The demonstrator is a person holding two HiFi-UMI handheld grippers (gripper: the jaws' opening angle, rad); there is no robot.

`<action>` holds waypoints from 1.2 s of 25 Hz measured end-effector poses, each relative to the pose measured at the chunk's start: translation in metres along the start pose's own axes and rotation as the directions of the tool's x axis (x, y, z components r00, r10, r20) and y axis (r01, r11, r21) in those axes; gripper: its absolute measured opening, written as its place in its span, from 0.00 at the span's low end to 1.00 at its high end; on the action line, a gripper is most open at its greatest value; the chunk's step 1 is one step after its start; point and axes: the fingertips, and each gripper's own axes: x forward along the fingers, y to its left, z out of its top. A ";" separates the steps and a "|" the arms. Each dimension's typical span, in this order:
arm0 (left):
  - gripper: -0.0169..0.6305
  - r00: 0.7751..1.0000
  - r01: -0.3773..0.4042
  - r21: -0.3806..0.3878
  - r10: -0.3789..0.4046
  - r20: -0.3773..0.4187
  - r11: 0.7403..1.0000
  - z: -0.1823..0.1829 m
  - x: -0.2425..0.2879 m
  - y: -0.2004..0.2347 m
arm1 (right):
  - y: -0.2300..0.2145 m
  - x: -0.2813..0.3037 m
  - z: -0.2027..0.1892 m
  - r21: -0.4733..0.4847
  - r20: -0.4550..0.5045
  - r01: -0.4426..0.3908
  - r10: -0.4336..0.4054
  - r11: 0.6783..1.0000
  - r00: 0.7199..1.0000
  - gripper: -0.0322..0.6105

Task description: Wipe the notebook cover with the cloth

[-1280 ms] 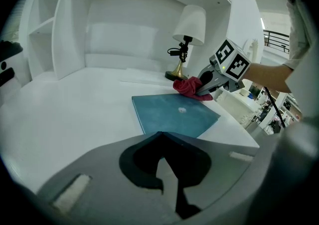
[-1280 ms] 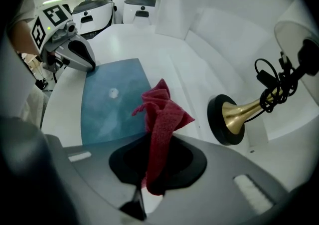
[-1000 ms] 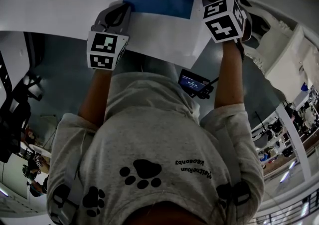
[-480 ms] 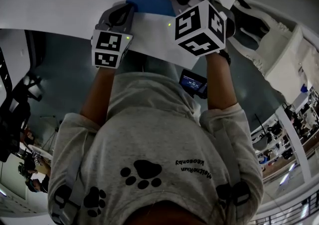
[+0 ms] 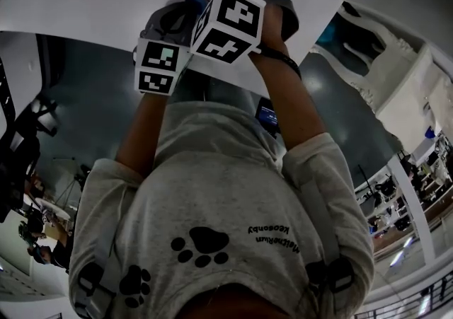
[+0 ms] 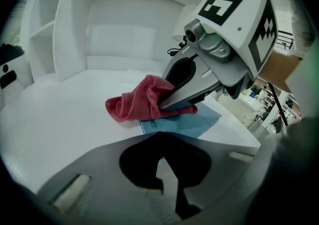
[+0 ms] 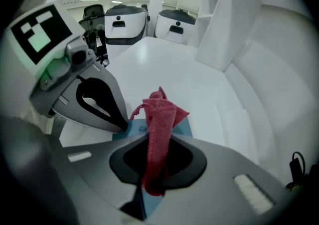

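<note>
The right tongs (image 7: 157, 141) are clamped on a crumpled red cloth (image 7: 160, 114), which trails forward from between them and rests on the near part of a flat blue notebook cover (image 6: 194, 121). The notebook lies on the white counter (image 6: 60, 114), close to its front edge. The left tongs (image 6: 159, 134) are closed together, with their tips down at the notebook's near corner, just beside the cloth. In the head view both arms reach forward, and the two marker cubes sit almost touching.
</note>
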 end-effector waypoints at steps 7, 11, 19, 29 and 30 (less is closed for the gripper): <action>0.03 1.000 -0.005 0.000 0.005 0.001 1.000 0.000 -0.003 0.002 | 0.004 0.008 -0.003 -0.022 -0.032 -0.026 0.025 0.999 0.999 0.12; 0.03 1.000 -0.004 -0.001 0.004 0.003 1.000 0.000 -0.003 0.001 | 0.002 0.003 -0.015 -0.023 -0.035 -0.012 0.011 1.000 0.999 0.12; 0.03 1.000 -0.015 0.003 0.015 0.006 1.000 -0.001 -0.001 0.003 | -0.008 -0.015 -0.066 0.036 -0.069 0.014 -0.012 0.999 0.998 0.12; 0.03 1.000 0.000 -0.013 0.000 0.005 1.000 -0.004 -0.002 0.004 | -0.016 -0.036 -0.125 0.122 -0.146 0.063 -0.045 0.991 0.988 0.12; 0.03 1.000 0.000 -0.014 0.000 0.004 1.000 -0.004 -0.002 0.004 | -0.016 -0.037 -0.129 0.130 -0.150 0.066 -0.046 0.989 0.988 0.12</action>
